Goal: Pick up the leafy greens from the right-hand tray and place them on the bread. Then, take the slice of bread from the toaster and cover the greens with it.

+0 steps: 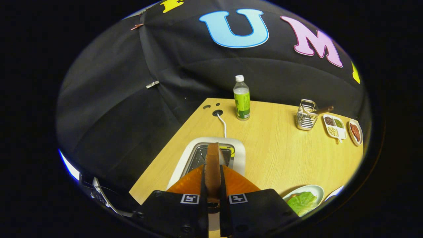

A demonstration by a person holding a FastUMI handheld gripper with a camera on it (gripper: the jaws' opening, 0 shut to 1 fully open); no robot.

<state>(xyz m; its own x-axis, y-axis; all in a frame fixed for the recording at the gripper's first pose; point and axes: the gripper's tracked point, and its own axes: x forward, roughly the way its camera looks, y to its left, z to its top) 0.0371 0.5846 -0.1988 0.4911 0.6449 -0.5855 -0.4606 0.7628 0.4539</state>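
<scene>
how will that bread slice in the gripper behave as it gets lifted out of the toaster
The bread slice is pinched edge-on between the orange fingers and stands straight, so it looks fairly stiff and probably light. Toasted bread likely crumbles under hard squeezing. It could catch on the toaster slot.

gripper [213, 183]: black body, orange fingers [190, 182], a small black-and-white square marker on each side
slice of bread [212, 167]: brown crust, paler crumb along its right face
toaster [239, 153]: off-white shell, dark grey metal slot, a touch of yellow at the rear
cable [223, 125]: white
table [277, 155]: light wood grain, yellow-tan
bottle [242, 98]: clear, white cap, green label
wire basket [305, 115]: silver, brown handle sticking out
divided dish [335, 127]: white, with dark brown, green and pale fillings
small plate [356, 132]: white rim, reddish-brown contents
leafy greens [302, 202]: light green, lower right of the frame
plate [318, 189]: white
</scene>
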